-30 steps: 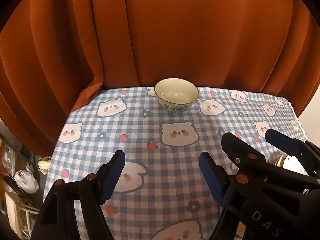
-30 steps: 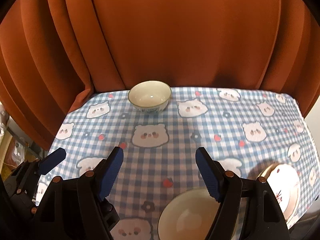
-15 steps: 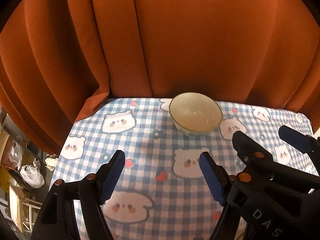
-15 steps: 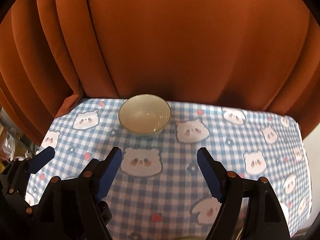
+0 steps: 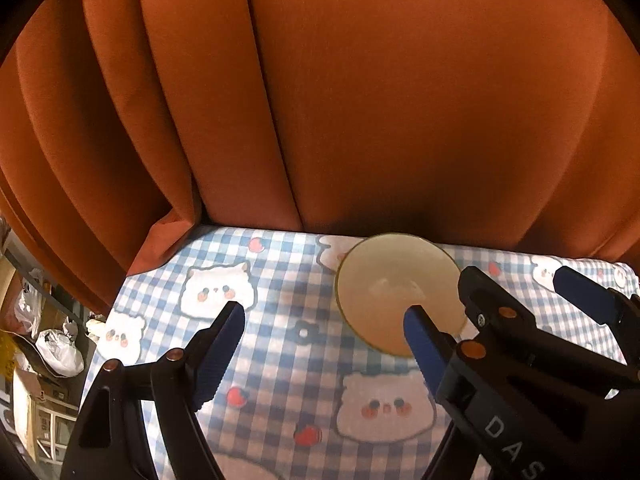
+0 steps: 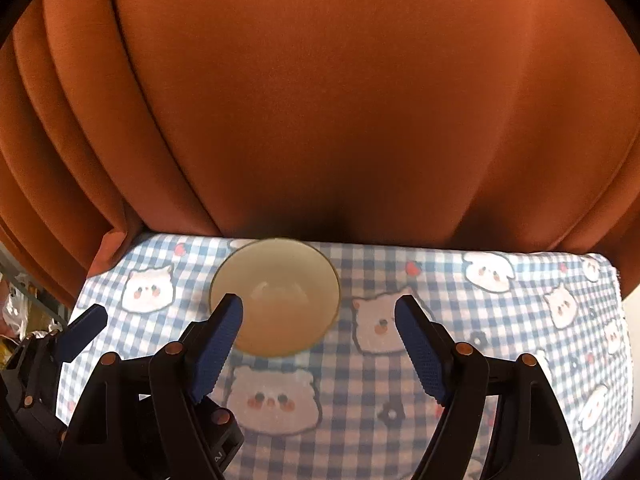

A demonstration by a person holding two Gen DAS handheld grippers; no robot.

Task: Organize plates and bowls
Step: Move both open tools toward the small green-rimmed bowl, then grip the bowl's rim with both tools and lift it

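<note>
Hovering with jaws spread and empty, left gripper and right gripper, lettered "DAS", above round cream ceramic bowl, upright near desk's far edge, blue gingham bear-print tablecloth, rust-orange curtain behind.

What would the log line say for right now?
left claw: open, empty | right claw: open, empty | bowl: upright on cloth by curtain, untouched | step: approach bowl

Both wrist views, slightly blurred, look closely down at one bowl before curtain.
</note>
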